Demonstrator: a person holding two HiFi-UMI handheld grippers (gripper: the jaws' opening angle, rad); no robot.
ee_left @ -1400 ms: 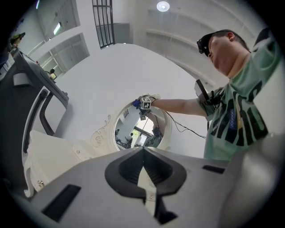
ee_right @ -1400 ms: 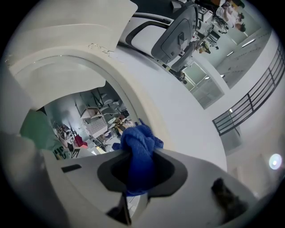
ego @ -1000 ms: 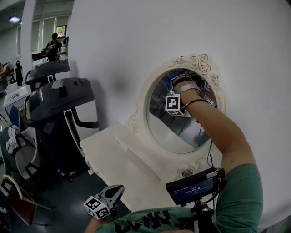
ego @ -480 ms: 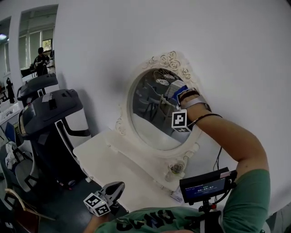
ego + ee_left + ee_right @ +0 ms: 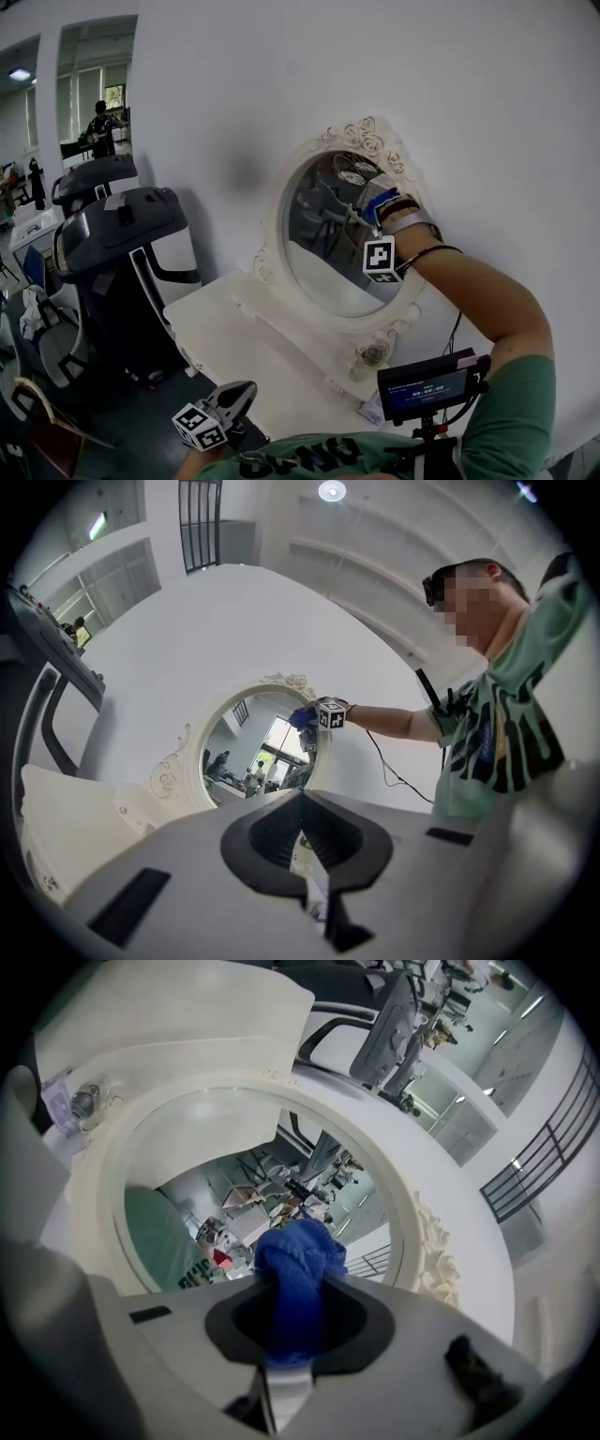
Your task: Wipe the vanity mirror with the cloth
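Since the cloth (image 5: 298, 1260) is a soft, light blue rag, it will crumple and fold rather than push back. It is best taken by a bunched middle, with a wad left proud of the jaws to do the rubbing. That is how it sits now.

Right gripper (image 5: 295, 1309): jaws closed down on the cloth, opened only as far as the pinched fabric forces. A rounded wad sticks out past the tips. It is held up at the vanity mirror (image 5: 330, 246), at the upper right of the glass, just inside the ornate white frame (image 5: 367, 139). The wad looks to be on the glass or a hair off it; I cannot tell which.

Mirror: oval, upright, standing on a white vanity top (image 5: 230, 333) against the white wall. The glass is hard, slick and breakable, so my guess is that light, even pressure is all it wants. The carved frame would snag loose cloth if the wad strays over the rim.

Left gripper (image 5: 221, 411): low and near, well apart from the mirror and off the near edge of the vanity top. Its own view shows the jaws drawn together with nothing between them.

Judgement: wiping is under way at the right edge, and most of the glass to the left and below is open to cover.
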